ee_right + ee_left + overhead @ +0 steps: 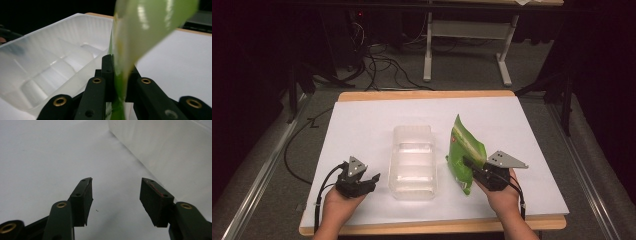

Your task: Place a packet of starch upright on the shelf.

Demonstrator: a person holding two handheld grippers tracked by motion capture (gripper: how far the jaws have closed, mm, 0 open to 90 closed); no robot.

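Held thing: glossy green plastic snack bag (464,152), pinched at its lower edge by right gripper (473,166) fingers, upright, just right of clear ribbed plastic tray (413,159).
Left gripper (371,178): fingers spread, empty, resting on white counter (362,125).
Bag's long axis: up-away; tray lies leftward.

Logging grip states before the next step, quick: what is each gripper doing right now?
Left gripper: open, nothing between its jaws, beside the clear plastic tub.
Right gripper: closed on the green bag.
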